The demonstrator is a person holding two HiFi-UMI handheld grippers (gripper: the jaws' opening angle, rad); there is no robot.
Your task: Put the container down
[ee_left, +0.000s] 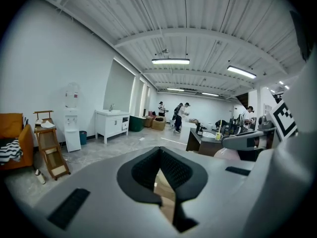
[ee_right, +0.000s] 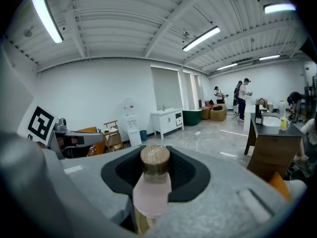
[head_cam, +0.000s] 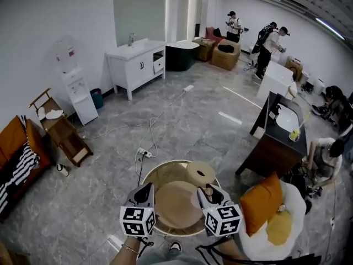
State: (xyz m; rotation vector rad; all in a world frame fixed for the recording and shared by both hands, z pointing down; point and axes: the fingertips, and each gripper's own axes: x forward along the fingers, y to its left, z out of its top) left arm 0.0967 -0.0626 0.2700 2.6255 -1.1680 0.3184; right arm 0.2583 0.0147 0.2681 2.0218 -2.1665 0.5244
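Holds the pink bottle [ee_right: 150, 195] clamped by its neck in the right gripper [ee_right: 155, 153], lower centre of frame above the round table [head_cam: 165, 173], likely light, rigid, smooth, so slippery below the wooden cap [ee_right: 155, 160]; left gripper [ee_left: 161, 155] closed, empty.

Illumination is bright and even, supplied by ceiling tube lights [ee_left: 170, 61]. The polished floor [head_cam: 209, 134] shows pale glare streaks; shadows are soft. Both gripper views bend strongly outward, with black corners. The container [ee_right: 152, 192], close to the lens, is out of focus.
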